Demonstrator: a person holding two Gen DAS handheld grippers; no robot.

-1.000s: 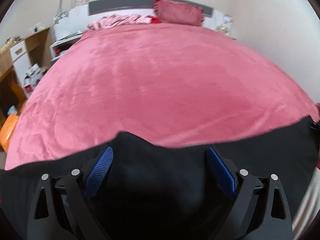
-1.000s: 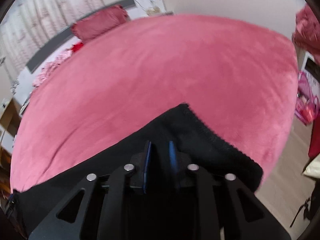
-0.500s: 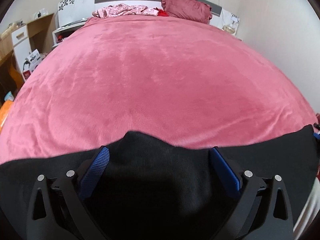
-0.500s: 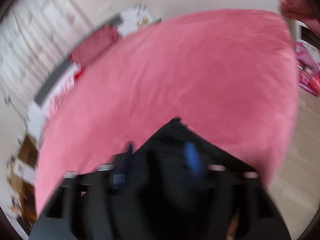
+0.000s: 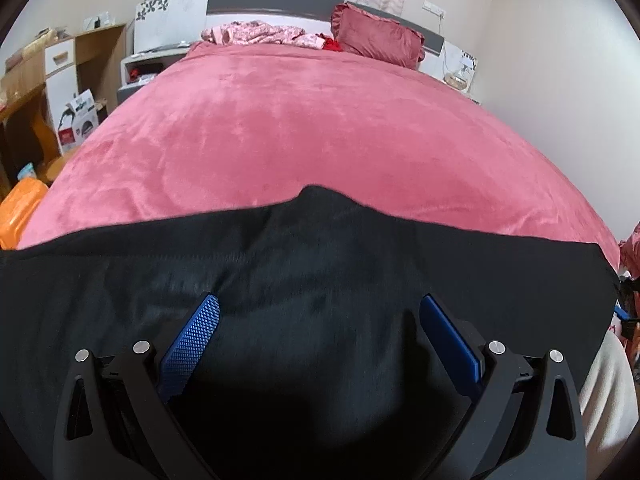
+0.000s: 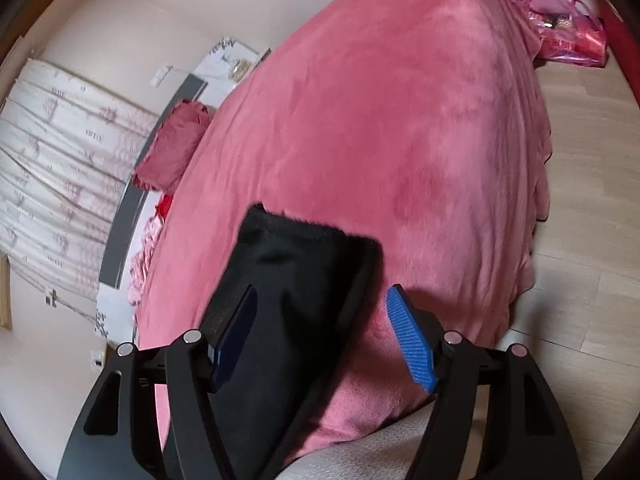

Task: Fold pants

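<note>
Black pants [image 5: 320,272] lie in a wide strip across the near edge of a bed with a pink cover [image 5: 320,128]. My left gripper [image 5: 320,332] is open above their middle, with its blue pads [image 5: 192,344] far apart and only flat cloth under them. In the right wrist view, which is rolled, one narrow end of the pants [image 6: 288,280] lies on the pink cover [image 6: 400,120]. My right gripper [image 6: 322,296] is open over that end. One of its pads is beside the cloth and the other is over bare cover. Neither pad presses on it.
A dark red pillow [image 5: 376,40] and a heap of pink clothes [image 5: 256,34] lie at the headboard. A wooden desk [image 5: 60,64] and an orange object [image 5: 20,208] stand left of the bed. A pink bag [image 6: 568,28] sits on the wooden floor [image 6: 592,200]. Light cloth on a person [image 6: 380,452] is close below.
My right gripper has gone from shut on the pants' end to open and has rolled, and the end now lies on the cover. The left gripper has drawn back, showing more pants.
</note>
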